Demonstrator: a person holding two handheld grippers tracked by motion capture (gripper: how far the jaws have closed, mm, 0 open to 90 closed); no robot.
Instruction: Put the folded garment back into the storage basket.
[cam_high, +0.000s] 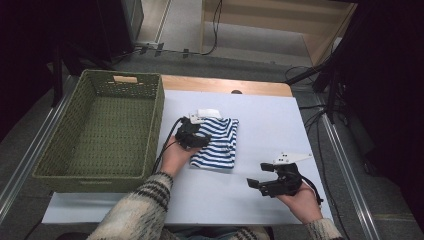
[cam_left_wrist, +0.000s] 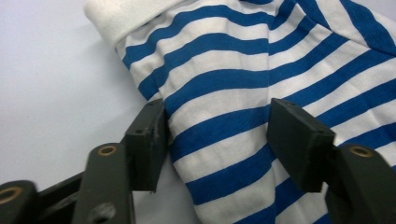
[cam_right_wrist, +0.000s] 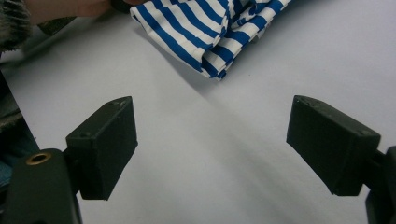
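Two steps left: lift folded blue-and-white striped cotton garment (cam_left_wrist: 243, 84), place in empty green woven basket (cam_high: 102, 131).
Left gripper (cam_left_wrist: 217, 135): jaws pinching a striped fold.
Right gripper (cam_right_wrist: 212, 149): wide, holding nothing.

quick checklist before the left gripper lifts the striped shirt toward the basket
1. Folded striped shirt lies on the white mat, apart from the basket: ok.
2. Left gripper straddles a raised fold of the shirt, fabric between its pads: ok.
3. Pads actually pinching the cloth: cannot tell; both sit at the fold's sides.
4. Whether every folded layer is caught: cannot tell.
5. Green woven basket stands to the shirt's left, nothing inside: ok.
6. Right gripper open over bare mat, clear of the shirt: ok.
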